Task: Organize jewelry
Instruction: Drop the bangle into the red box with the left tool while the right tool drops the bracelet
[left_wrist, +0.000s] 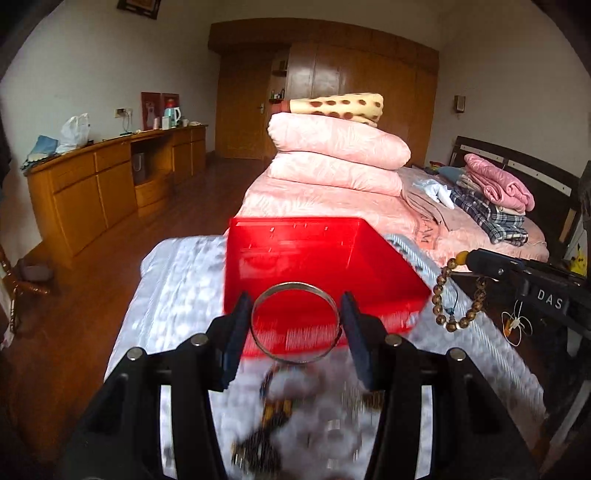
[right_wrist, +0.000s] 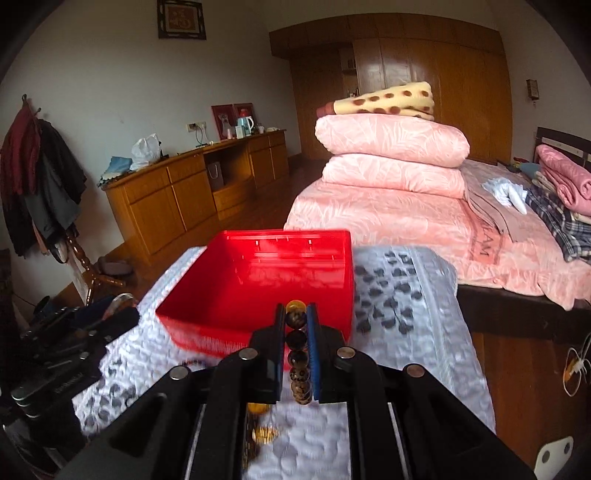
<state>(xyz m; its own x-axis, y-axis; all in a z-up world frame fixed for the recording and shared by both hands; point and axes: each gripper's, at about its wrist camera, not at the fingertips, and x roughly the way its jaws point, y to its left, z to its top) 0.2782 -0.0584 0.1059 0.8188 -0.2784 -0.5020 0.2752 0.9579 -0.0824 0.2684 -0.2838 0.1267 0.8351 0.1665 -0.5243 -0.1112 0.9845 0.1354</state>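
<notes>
**Left wrist view: bangle in one gripper, beads in the other, red box ahead**

Left wrist camera shows my left gripper (left_wrist: 295, 325) clamped across a thin metal bangle (left_wrist: 294, 323), one pad pressing on each side of the ring, which stands nearly upright between the fingers. Just beyond it sits the open red box (left_wrist: 321, 258) on a white quilted cloth (left_wrist: 184, 280) with a grey pattern. Below the bangle, on the cloth, I see a blurred scatter of more jewelry (left_wrist: 273, 413); I cannot make out the single pieces. At the right edge of this view my right gripper (left_wrist: 466, 259) reaches in, and a loop of brown wooden beads (left_wrist: 439, 295) hangs from its tip, clear of the cloth and beside the box's right corner.

From the right wrist camera, the right gripper (right_wrist: 296, 347) is clenched tight on that bead bracelet (right_wrist: 297, 354): a row of dark and amber beads runs between the two pads, and more beads dangle blurred below. The red box (right_wrist: 258, 280) lies straight ahead, open side up; whether anything lies in it I cannot tell. At far left the left gripper (right_wrist: 118, 310) shows only in part. Behind everything is a bed (right_wrist: 406, 221) with folded pink quilts (right_wrist: 391, 147).
</notes>
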